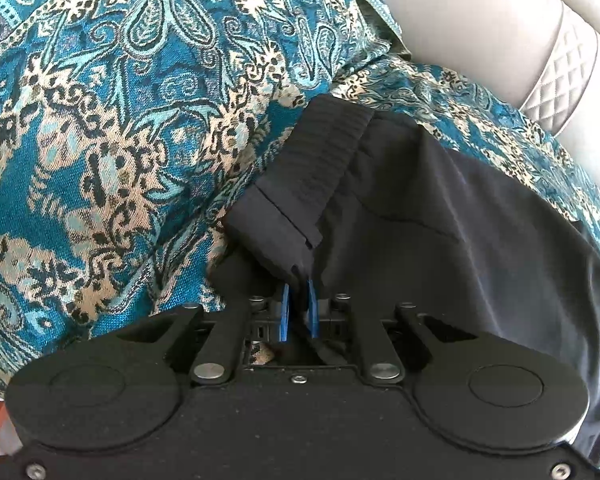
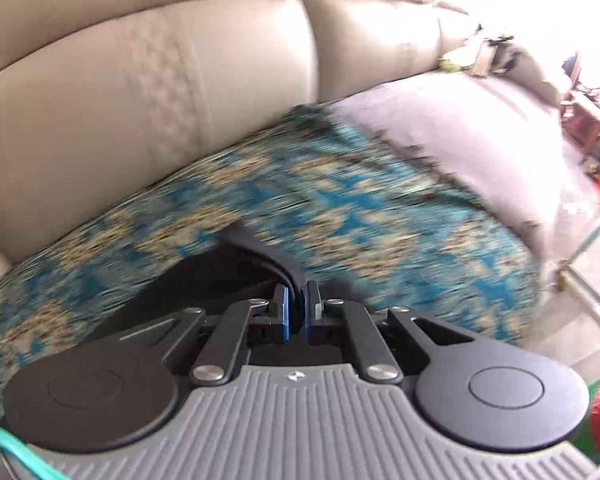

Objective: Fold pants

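Black pants (image 1: pixel 440 208) lie on a teal patterned cloth (image 1: pixel 100 120) spread over a beige sofa (image 2: pixel 140 80). Left gripper (image 1: pixel 298 312) is clamped on the ribbed waistband (image 1: pixel 324 152). Right gripper (image 2: pixel 296 308) is clamped on a black fabric edge of the pants (image 2: pixel 260 248); this view is motion-blurred.

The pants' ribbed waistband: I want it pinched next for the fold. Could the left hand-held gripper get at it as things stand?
Probably not yet: the left hand-held gripper is already shut on the pants, just below the waistband, which lies uncovered on the patterned cloth.
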`<state>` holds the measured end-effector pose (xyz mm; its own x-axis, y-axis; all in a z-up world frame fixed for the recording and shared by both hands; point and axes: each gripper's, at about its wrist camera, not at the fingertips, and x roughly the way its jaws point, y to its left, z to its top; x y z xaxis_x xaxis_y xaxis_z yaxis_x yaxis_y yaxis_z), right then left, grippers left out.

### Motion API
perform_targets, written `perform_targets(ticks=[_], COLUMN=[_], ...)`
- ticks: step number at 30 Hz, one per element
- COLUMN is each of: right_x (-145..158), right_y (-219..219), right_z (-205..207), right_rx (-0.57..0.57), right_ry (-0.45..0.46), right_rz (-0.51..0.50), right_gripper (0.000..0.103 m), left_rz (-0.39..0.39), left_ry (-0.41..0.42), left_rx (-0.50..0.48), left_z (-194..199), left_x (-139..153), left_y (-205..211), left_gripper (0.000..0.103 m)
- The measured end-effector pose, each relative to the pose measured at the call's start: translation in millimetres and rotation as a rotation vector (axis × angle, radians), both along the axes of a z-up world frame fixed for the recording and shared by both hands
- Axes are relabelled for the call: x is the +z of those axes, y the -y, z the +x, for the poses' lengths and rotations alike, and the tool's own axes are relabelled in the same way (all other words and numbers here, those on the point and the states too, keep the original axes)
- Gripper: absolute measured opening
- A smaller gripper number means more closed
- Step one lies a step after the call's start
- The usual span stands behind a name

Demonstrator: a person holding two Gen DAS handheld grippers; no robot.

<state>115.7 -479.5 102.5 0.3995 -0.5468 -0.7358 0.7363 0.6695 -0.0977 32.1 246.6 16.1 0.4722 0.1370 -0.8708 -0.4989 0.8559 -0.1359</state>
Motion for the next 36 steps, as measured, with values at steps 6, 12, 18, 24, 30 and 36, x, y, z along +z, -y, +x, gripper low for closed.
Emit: perform_targets(ticks=[6, 12, 18, 24, 30, 36], right_x=[-7, -49, -56, -64, -66, -76], right_y=[55, 72, 78, 89, 90, 89], right_z=[-45, -71, -111, -140, -143, -142], right_rx=[-0.132, -0.189, -0.176, -0.186, -0.161, -0.135], right_ry=[0.017, 0.002, 0.049, 0.038, 0.017, -0.043], right_rz=[0.055, 0.144, 0.227, 0.267, 0.258, 0.236], right_gripper=[0.009, 0.009, 0.009, 0.009, 0.009, 0.009], left_rz=[-0.025, -0.031, -0.013, -0.013, 0.017, 0.045], left_ry=[-0.008, -0.020, -0.025, -0.039, -0.044, -0.046], left_rx=[0.013, 0.014, -0.014, -0.021, -0.032, -0.040], left_z=[2, 5, 5, 2, -4, -10], left_x=[0, 0, 2, 12, 23, 30], left_y=[-2, -2, -5, -6, 0, 0], left_gripper=[0.013, 0.014, 0.011, 0.010, 0.009, 0.009])
